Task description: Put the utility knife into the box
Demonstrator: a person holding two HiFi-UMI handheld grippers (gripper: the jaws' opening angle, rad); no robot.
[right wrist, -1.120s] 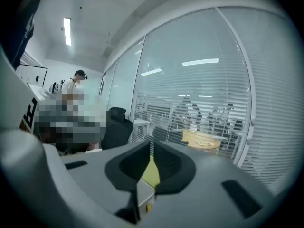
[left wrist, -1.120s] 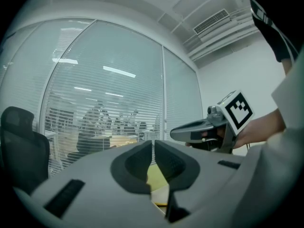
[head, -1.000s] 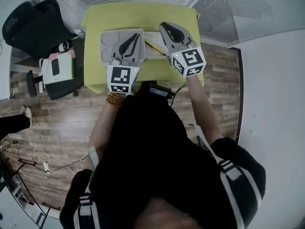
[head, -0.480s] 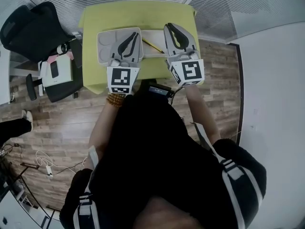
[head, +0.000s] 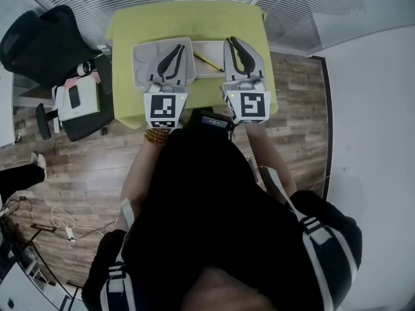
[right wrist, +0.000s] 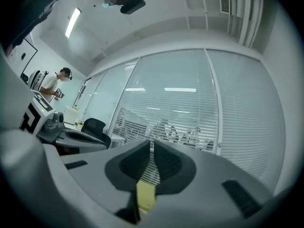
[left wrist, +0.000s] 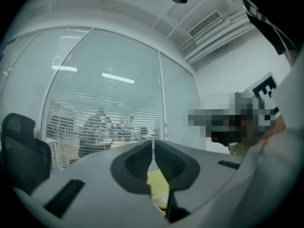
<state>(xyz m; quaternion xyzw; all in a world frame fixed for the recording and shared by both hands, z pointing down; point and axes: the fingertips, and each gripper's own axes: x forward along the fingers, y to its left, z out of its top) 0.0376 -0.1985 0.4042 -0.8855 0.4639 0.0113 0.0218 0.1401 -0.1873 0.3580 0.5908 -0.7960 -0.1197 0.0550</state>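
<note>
A thin yellow utility knife [head: 207, 61] lies slantwise on a white sheet [head: 211, 49] on the yellow-green table [head: 188, 18]. To its left stands a grey box [head: 144, 57] with moulded recesses. My left gripper [head: 179, 46] hangs over the right part of that box, jaws shut and empty. My right gripper [head: 232, 41] is just right of the knife, apart from it, jaws together with nothing between them. Both gripper views look level at window blinds; the left gripper [left wrist: 153, 141] and right gripper [right wrist: 152, 142] show only a strip of table below the jaws.
A black office chair [head: 45, 41] and a low stand with white items [head: 78, 99] sit left of the table. A black device [head: 213, 122] lies at the table's near edge. Blinds run behind the table. A person [right wrist: 52, 82] stands far off.
My right gripper has drawn back toward the table's near edge and turned straighter. The left gripper has hardly moved. The knife lies where it was.
</note>
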